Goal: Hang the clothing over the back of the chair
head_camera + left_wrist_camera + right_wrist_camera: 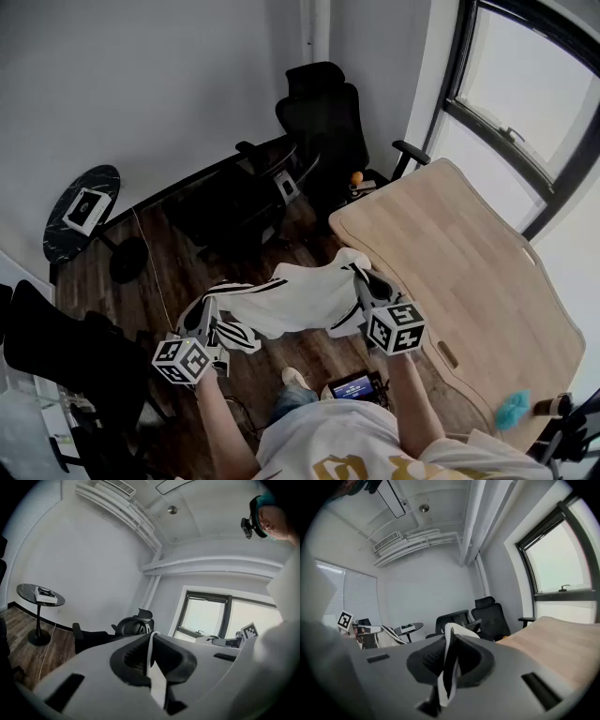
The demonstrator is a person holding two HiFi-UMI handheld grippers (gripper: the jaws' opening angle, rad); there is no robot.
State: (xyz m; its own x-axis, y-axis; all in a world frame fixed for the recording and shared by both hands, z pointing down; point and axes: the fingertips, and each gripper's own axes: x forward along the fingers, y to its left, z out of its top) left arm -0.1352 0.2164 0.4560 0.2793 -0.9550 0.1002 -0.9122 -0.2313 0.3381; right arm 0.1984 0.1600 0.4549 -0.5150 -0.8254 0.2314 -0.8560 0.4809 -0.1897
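Short of the chair (pixel 319 127), on its near side, the garment (pixel 300 300) hangs spread between the left gripper (pixel 210 317) and right gripper (pixel 364 281), both sets of fingers (pixel 129 660) clamped on its edge. It is judged light, limp and prone to sag, so widely spaced edge holds suit draping.

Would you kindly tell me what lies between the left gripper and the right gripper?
The white clothing spans it, one end clamped in the left gripper, the other in the right gripper; the head view shows this.
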